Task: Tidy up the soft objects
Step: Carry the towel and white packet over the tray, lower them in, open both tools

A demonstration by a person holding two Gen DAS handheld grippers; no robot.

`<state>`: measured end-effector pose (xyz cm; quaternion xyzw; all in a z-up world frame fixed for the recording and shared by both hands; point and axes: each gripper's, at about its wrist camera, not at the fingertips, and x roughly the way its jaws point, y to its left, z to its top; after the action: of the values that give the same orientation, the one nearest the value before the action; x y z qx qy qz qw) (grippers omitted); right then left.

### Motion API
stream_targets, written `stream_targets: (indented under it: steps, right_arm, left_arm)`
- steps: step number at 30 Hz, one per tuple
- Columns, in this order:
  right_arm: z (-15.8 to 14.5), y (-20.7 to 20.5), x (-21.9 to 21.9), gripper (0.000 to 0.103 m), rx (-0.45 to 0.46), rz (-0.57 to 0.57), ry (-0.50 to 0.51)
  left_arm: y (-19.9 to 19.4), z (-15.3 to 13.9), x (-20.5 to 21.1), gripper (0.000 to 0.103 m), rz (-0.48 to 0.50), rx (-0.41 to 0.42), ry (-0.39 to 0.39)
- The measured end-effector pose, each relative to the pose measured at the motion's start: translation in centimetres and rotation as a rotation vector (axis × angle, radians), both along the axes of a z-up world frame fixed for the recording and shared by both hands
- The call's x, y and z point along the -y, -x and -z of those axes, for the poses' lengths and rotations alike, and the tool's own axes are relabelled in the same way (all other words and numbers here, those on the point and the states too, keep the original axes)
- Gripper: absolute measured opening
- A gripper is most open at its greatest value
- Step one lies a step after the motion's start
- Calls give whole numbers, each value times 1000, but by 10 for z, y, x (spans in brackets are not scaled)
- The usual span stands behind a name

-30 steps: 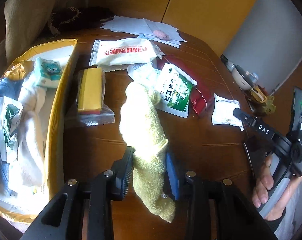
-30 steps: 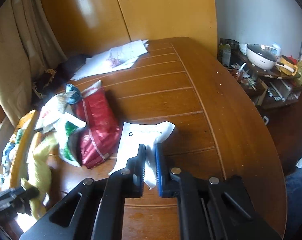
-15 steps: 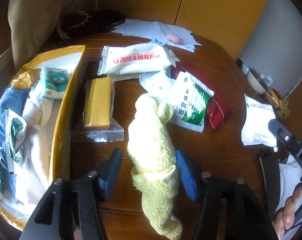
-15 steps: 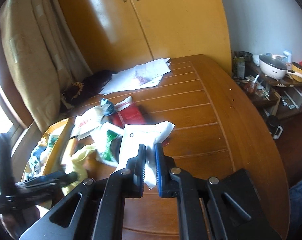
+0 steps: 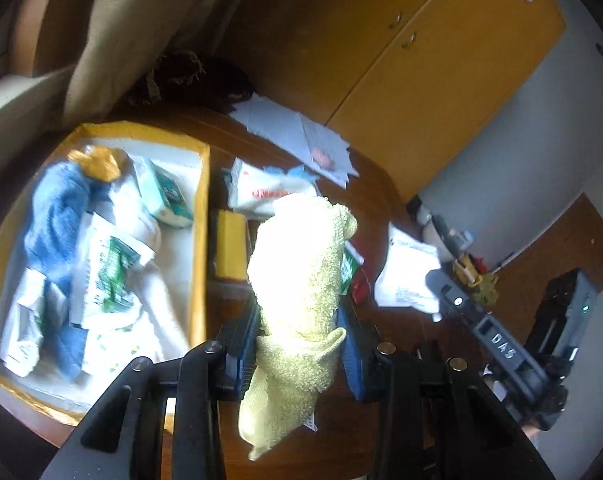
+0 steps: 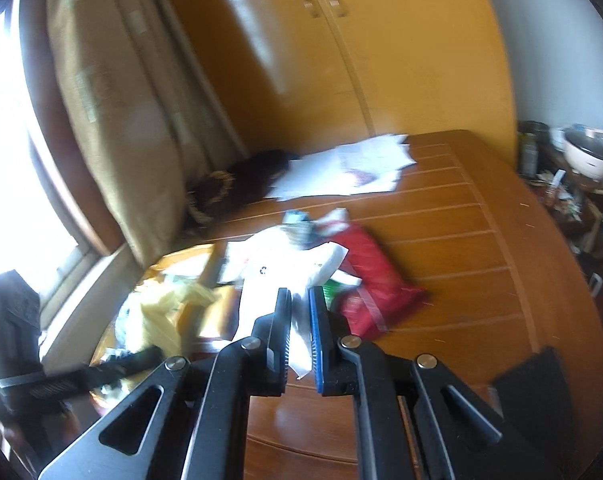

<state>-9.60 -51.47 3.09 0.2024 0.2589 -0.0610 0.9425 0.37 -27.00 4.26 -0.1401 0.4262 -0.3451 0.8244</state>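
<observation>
My left gripper [image 5: 299, 344] is shut on a pale yellow towel [image 5: 301, 280] and holds it lifted above the table, just right of the yellow tray [image 5: 201, 240]. The tray holds a blue cloth [image 5: 57, 216], a white cloth, a tissue pack [image 5: 163, 194] and several sachets. My right gripper [image 6: 300, 336] is shut on a white packet [image 6: 285, 280] and holds it above the table. That packet also shows in the left wrist view [image 5: 407, 276]. The yellow towel shows blurred in the right wrist view [image 6: 161, 316].
On the wooden table [image 6: 461, 240] lie a red pouch [image 6: 371, 276], a yellow sponge in a clear bag [image 5: 231, 248], a white packet with red print [image 5: 261, 194] and loose papers [image 6: 349, 172]. A dark bag [image 5: 193, 80] and a curtain stand at the back.
My left gripper opened, then shut again on the yellow towel and lifted it up beside the tray. My right gripper rose with the white packet and carried it left, toward the tray.
</observation>
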Motion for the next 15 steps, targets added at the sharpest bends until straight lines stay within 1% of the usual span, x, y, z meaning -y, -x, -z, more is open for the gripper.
stream_targets:
  steps: [3,5,8,10,11,15]
  right_arm:
    - [-14,-22,-25,9,13,-81,14]
    - [-17,-39,-42,9,8,-144,19]
    - [-18,-72,-63,9,-32,-231,15]
    - [-17,-95,-75,9,-59,-255,40]
    - [-16,-107,-82,9,-72,-264,62]
    - [-6,-154,-97,9,-132,-307,62]
  left_arm:
    - [-13,-22,-33,38,-75,64,20]
    - [-28,-27,-49,38,-131,72,7]
    - [-58,-27,-69,38,-195,55,2]
    - [-80,-22,-77,38,-229,30,0]
    - [-90,-19,-78,38,-235,22,-1]
    - [-123,-3,-75,38,-243,-29,-12]
